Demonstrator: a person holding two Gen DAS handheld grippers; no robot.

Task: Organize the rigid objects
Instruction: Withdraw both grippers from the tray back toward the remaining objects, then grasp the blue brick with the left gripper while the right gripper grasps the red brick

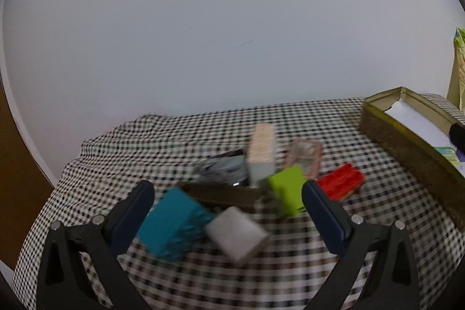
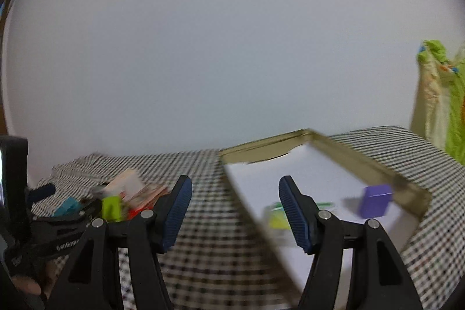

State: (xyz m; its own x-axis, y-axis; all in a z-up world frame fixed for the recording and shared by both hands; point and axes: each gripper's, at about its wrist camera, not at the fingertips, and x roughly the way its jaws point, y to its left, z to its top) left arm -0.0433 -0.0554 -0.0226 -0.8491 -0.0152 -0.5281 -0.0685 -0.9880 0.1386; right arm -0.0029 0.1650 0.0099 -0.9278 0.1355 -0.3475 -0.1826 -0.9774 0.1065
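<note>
Sorting appears to be under way, with loose pieces clustered on the checkered surface (image 1: 377, 208) and a shallow gold-rimmed tray (image 1: 407, 147) standing to their right. The left tool (image 1: 228, 191) is spread, nothing pinched, and is aimed at the pile, the teal block (image 1: 171, 222) and grey block (image 1: 237, 234) lying between its fingers. A clean pick is best made by centring on one block only, so that the green block (image 1: 287, 189) and the red block (image 1: 341, 183) are not knocked. The right tool (image 2: 235, 196) is likewise spread and empty, held near the tray's near edge. Only the right wrist view shows a purple block (image 2: 375, 201) already lying inside the tray; only the left wrist view shows the pile clearly.
</note>
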